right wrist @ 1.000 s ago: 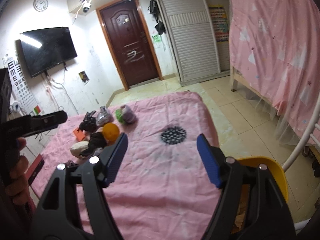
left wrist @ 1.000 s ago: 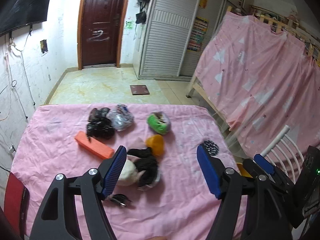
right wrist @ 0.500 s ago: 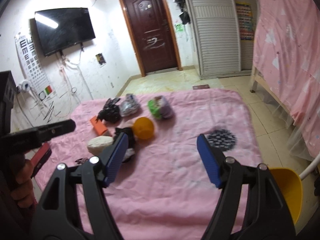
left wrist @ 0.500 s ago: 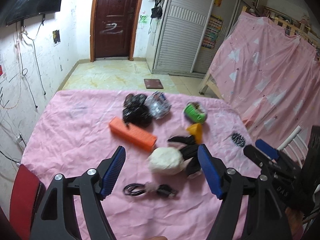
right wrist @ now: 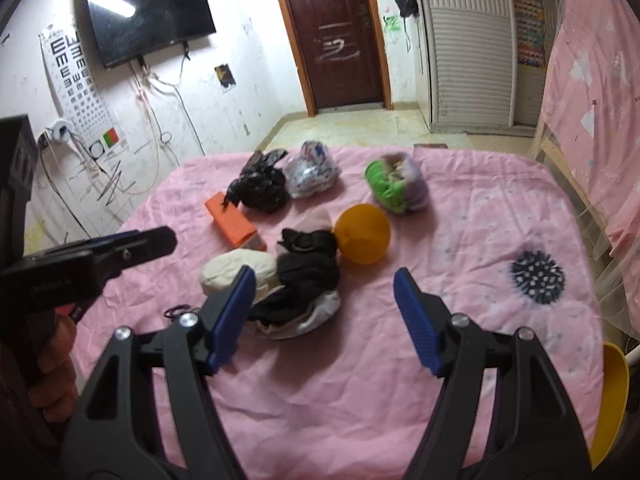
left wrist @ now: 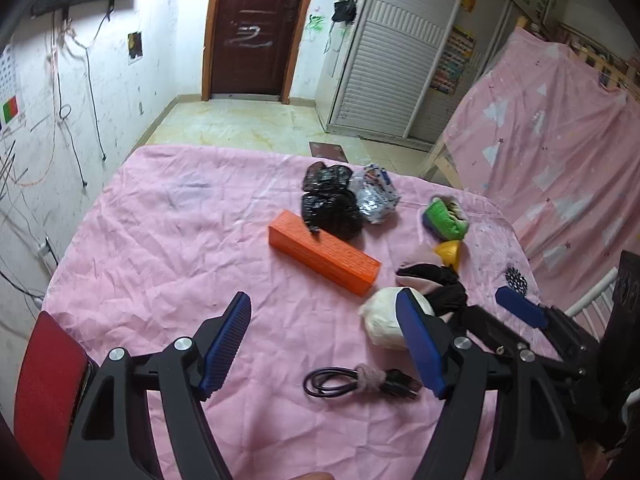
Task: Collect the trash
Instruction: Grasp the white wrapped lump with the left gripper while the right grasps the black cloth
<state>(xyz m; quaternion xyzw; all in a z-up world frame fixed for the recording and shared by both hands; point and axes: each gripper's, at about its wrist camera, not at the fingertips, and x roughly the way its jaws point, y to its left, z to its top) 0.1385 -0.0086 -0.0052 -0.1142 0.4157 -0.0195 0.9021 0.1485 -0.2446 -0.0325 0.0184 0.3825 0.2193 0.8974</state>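
Trash sits in a loose cluster toward the far-middle of the desk [left wrist: 168,248], which is covered in pink cloth: black bag [left wrist: 332,208], clear crumpled bag [left wrist: 374,194], green bundle [left wrist: 446,218], orange box [left wrist: 324,258], orange cup [right wrist: 362,234], a white lump [left wrist: 380,320] and dark cloth [right wrist: 306,266] heaped just beside it. A coiled black cable [left wrist: 360,384] lies nearest me; I judge it not trash, but cannot be sure. My left gripper [left wrist: 324,344] hangs over bare cloth with the cable just ahead, jaws spread, nothing between them. My right gripper [right wrist: 324,312] has its jaws spread too and empty, its left pad overlapping the white lump and cloth heap in view; whether it touches them I cannot tell. No bin shows clearly; a yellow rim [right wrist: 612,396] at the desk's right edge may be one. Risks as I judge them: the two grippers are close together near the white lump, so reaching for the same piece could knock them together. The cloth heap is tangled, so a pinch may lift only part and drag the cup or lump off. Loose wrinkled cover may bunch into the jaws. Thin bags may slip from a shallow grip.
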